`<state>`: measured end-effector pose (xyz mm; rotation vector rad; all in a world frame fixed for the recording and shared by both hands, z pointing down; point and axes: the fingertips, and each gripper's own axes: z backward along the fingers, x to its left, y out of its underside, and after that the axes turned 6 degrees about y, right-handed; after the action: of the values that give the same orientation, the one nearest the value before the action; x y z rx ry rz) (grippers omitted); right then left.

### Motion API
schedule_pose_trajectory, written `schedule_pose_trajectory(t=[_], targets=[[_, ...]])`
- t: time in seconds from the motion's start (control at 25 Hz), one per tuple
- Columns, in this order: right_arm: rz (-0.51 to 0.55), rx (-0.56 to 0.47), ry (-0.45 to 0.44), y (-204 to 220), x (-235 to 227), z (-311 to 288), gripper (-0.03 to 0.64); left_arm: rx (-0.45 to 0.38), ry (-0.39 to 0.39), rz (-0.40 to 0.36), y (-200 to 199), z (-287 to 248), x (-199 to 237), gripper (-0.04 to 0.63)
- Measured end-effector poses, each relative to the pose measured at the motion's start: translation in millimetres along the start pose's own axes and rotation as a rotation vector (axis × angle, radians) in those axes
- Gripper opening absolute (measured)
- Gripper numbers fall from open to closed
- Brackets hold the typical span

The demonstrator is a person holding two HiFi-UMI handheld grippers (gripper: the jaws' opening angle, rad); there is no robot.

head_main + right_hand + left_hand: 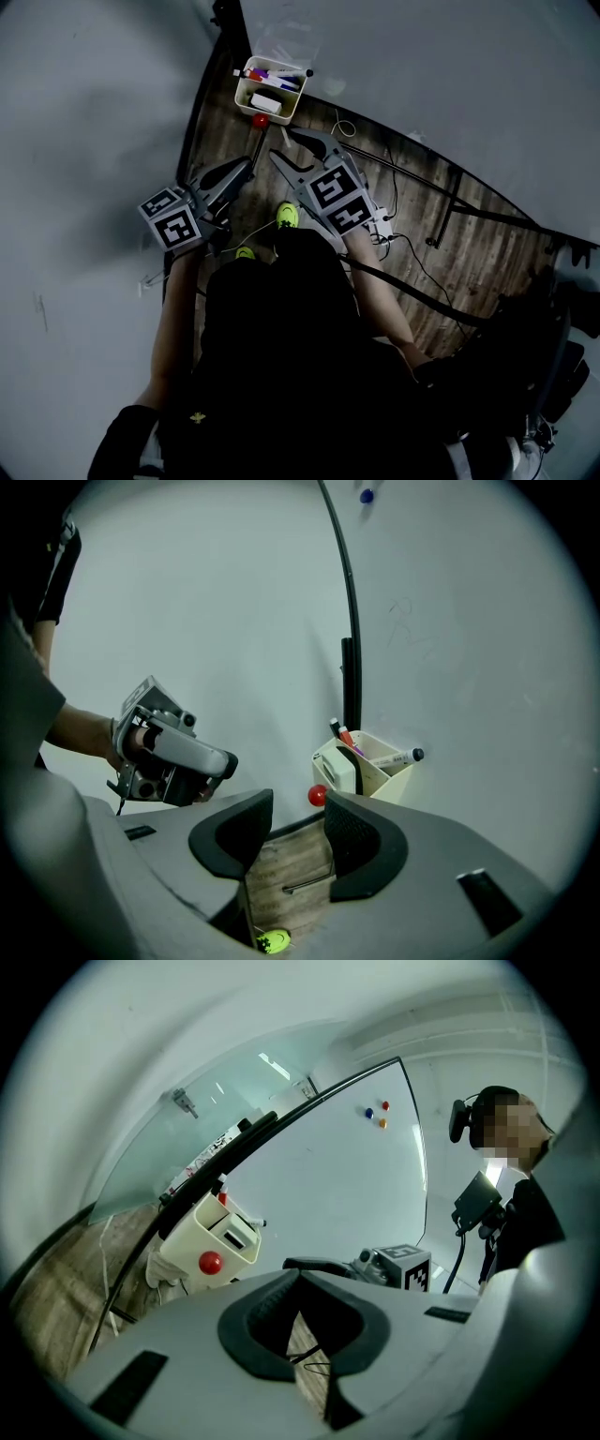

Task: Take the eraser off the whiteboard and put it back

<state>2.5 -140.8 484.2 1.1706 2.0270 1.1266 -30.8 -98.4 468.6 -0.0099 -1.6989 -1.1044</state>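
Black clothing of the person (pixel 281 356) fills the bottom of the head view. Beyond it, the left gripper (pixel 246 169) and right gripper (pixel 286 147) are held over the wooden floor (pixel 469 253). Both point toward a cream tray (pixel 246 97) at the foot of the whiteboard (pixel 422 56). The eraser (pixel 266 101), a white block, lies in the tray's near end, apart from both sets of jaws, with markers (pixel 277 75) behind it.

In the left gripper view the left gripper's (pixel 298 1274) jaws meet at their tips with nothing between them. The tray (pixel 187 1232) hangs up and to the left, a red magnet (pixel 211 1263) on its front. The eraser (pixel 234 1234) shows a dark slot on its white face. Only this view shows blue, red and orange magnets (pixel 382 1123) on the whiteboard (pixel 328 1176).

In the right gripper view the right gripper's (pixel 298 803) jaws stand spread and empty. The tray (pixel 384 778) sits just above the right jaw. The eraser (pixel 339 769) stands in it, white with a black strip. The left gripper (pixel 178 752) shows at the left.
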Motion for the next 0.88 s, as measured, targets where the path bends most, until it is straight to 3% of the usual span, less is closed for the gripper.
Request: schedule_pose_trajectory(t=[0.88], targets=[[0.01,-0.016,0.107,3.3,67.5,44.4,0.167,0.021,0.099,-0.041,25.5,52.8,-52.9,0.002]])
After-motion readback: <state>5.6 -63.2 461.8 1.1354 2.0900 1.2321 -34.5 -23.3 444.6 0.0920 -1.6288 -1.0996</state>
